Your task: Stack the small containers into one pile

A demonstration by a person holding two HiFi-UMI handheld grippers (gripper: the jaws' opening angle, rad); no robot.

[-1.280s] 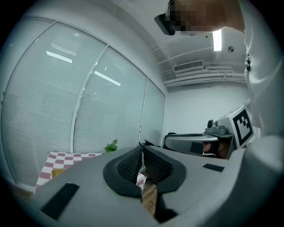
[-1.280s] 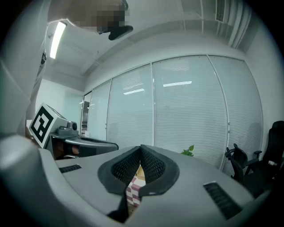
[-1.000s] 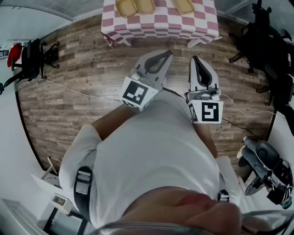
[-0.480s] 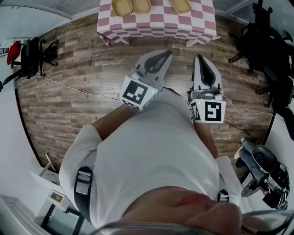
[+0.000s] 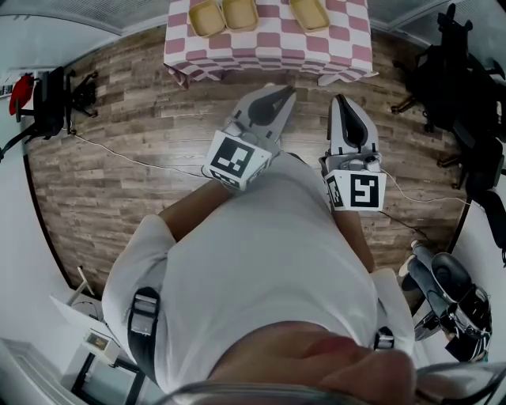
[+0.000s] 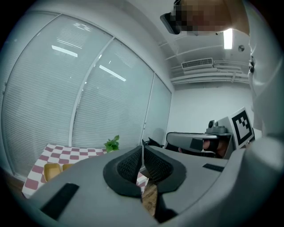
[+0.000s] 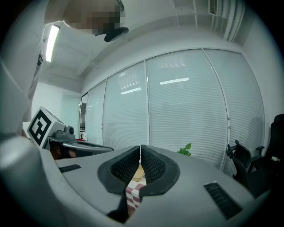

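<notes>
Head view, checkered table (image 5: pixel 269 49) drawn nearer, left gripper (image 5: pixel 289 89) and right gripper (image 5: pixel 337 100) fingers clenched, empty

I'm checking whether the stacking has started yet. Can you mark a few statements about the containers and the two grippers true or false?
1. Three yellow containers lie on the checkered table. True.
2. The containers are already in one pile. False: they lie singly, side by side, none on top of another.
3. The left gripper holds a container. False: its jaws are shut with nothing between them.
4. The right gripper is shut and empty. True.
</notes>
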